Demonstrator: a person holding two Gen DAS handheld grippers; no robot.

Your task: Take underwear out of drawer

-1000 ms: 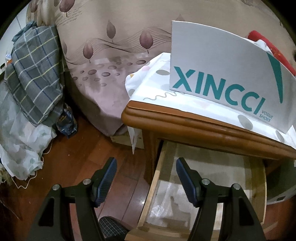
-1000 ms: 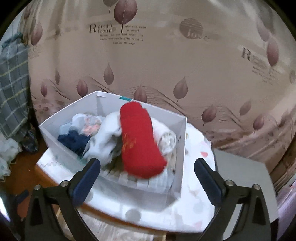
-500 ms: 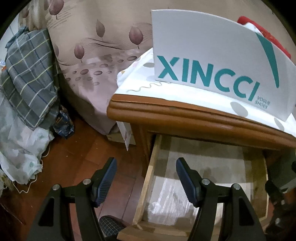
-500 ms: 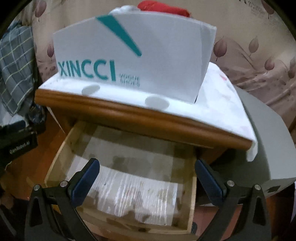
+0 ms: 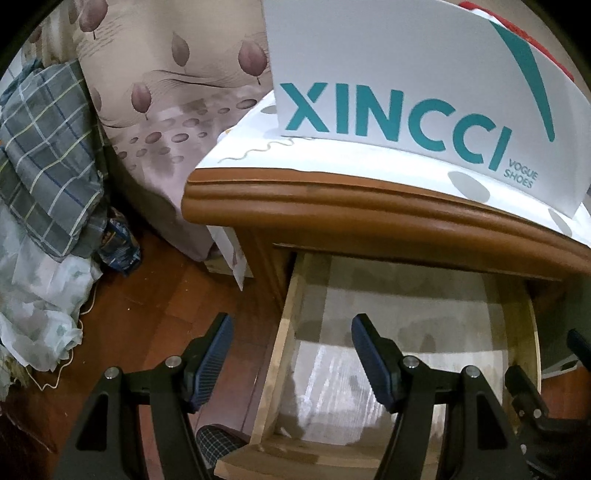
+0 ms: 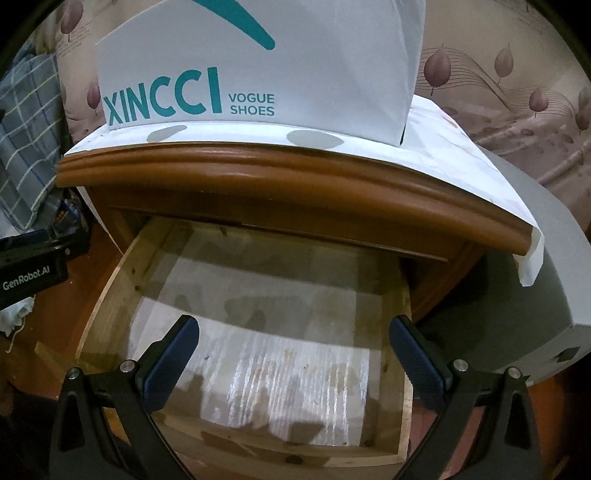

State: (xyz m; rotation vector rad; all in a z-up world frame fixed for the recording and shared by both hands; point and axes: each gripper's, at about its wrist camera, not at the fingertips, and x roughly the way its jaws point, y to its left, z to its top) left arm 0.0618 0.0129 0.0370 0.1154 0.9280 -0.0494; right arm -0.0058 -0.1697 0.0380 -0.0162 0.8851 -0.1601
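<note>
The drawer [image 6: 243, 332] is standing pulled out beneath the wooden counter [image 6: 258, 173], and its lined floor is showing bare in both wrist views; no underwear is lying in the visible part of it. The right gripper [image 6: 291, 354] is hovering directly above the drawer opening with its jaws spread wide and holding nothing. The left gripper [image 5: 291, 354] is hovering over the drawer's left wall, one finger above the wooden floor [image 5: 147, 314] and the other above the drawer lining, its jaws also parted and holding nothing. Ahead of and above both sets of jaws, a white shoe box [image 5: 424, 92] printed XINCCI is resting on the cloth-covered counter top. A strip of red fabric [image 5: 517, 29] is showing above the box rim in the left view; this is possibly a garment already lifted out, though the rim is hiding most of it. The drawer's long axis is running across the right jaws, side to side, and the right gripper is sitting nearer to its centre than the left one. The back of the drawer, under the counter edge, is lying in shadow, so anything remaining there is not determinable. Judged from this arrangement, the removal is appearing largely complete.
</note>
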